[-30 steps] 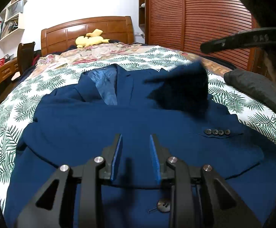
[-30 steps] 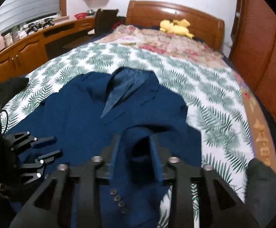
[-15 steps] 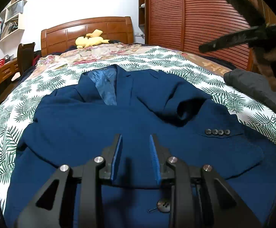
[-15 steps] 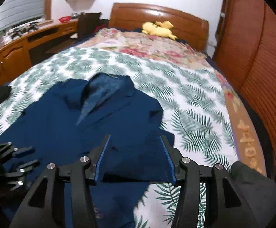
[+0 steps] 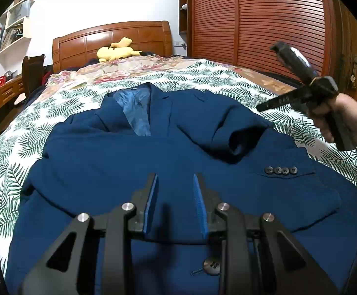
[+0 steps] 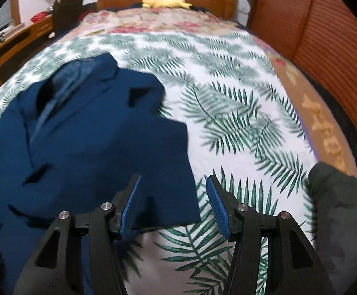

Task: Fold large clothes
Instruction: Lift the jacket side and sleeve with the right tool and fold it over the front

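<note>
Jacket (image 5: 153, 167) under tilted, empty right gripper (image 6: 173, 196)

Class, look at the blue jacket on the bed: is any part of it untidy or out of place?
Yes. The sleeve folded across the jacket lies rumpled, its fabric humped up in a loose bump above the cuff buttons instead of lying flat.

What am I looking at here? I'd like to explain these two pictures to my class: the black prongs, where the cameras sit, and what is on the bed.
No robot: a person holds a two-finger gripper in each hand, each carrying a wide-angle camera looking along its fingers. One picture is from the left gripper, the other from the right gripper. A blue suit jacket lies spread on the leaf-print bedspread, one sleeve folded across it. Both grippers are open and hold nothing. The person's right hand shows in the left view. A yellow plush toy rests by the headboard.
</note>
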A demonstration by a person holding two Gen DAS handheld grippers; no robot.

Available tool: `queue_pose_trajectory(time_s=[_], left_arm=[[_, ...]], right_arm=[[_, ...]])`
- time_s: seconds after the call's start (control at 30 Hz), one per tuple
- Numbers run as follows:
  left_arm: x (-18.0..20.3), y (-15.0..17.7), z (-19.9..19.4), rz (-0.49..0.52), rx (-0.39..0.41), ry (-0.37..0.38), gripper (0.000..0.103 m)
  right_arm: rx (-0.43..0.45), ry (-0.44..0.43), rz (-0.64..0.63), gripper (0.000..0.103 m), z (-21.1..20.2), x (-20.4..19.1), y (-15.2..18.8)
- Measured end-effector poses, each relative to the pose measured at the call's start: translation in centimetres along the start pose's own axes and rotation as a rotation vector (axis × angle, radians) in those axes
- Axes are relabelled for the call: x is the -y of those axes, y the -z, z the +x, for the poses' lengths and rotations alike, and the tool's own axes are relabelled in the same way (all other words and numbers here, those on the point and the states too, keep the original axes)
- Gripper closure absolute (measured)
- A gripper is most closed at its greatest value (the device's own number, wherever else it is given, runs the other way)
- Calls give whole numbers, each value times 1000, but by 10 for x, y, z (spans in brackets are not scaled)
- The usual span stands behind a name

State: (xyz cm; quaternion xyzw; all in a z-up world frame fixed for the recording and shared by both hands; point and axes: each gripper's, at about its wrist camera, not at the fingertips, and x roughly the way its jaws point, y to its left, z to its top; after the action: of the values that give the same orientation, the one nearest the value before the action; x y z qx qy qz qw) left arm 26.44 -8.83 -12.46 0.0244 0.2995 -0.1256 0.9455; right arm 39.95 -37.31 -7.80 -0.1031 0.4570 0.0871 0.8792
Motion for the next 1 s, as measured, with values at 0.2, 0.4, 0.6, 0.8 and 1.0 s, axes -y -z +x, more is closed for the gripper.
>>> queue_pose_trajectory(time_s=[0.2,0.4,0.6,0.8,1.0], left_arm=[[0,0,0,0,0,0,76],[0,0,0,0,0,0,76],[0,0,0,0,1,0,76],[0,0,-5,-2,14,-2,76],[-5,4,-29,-6,42,-9,76]], right_arm=[[-56,-18,40,48,25,10,11],[-72,-39,56,48,33,10,18],[-76,-86,36,74,33,6,20],[32,-49,-32,98,-12,-13,18],[167,-63,-97,98,-82,-48,5]])
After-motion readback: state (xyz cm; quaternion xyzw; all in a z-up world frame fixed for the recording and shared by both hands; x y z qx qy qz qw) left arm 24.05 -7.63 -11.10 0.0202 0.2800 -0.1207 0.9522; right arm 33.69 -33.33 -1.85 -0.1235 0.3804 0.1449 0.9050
